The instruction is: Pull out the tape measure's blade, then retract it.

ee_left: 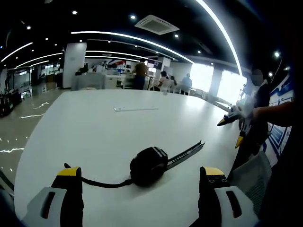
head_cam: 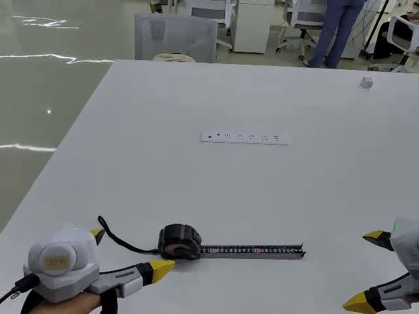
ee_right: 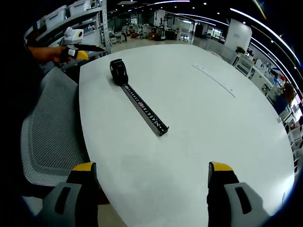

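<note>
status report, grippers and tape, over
Left gripper open, empty, beside the tape measure. Right gripper open, empty, beyond the blade. Blade out, flat on table. Power strip behind, not in the way.

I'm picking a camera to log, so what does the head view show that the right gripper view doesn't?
Head view: the black cord trailing from the tape measure. Right gripper view: a mesh chair seat beside the table, and shelves with bins. Both: the tape measure with its blade out, and the power strip.
</note>
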